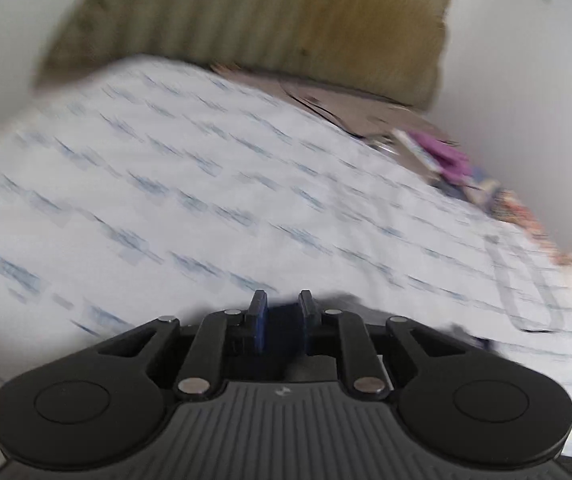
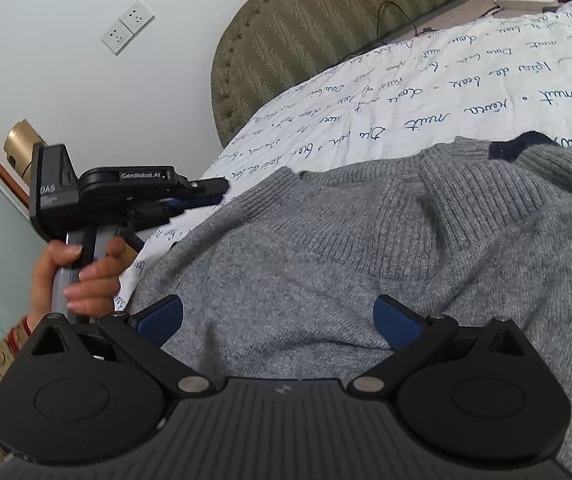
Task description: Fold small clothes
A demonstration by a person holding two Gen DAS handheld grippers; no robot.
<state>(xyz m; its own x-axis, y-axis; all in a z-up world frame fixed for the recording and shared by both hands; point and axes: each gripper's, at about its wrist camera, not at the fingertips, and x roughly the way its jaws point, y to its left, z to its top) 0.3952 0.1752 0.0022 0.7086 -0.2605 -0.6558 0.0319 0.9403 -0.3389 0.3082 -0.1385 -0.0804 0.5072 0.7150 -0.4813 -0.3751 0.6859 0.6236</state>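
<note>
Overhead, right claw gapes above sweater (script-printed bedsheet).

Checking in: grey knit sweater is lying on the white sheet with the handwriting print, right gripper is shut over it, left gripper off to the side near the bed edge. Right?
Not quite: the right gripper is open, its blue fingers spread wide above the grey knit sweater, as the right wrist view shows. The rest holds: the sweater lies on the white sheet and the left gripper sits off to the side near the bed edge.
</note>
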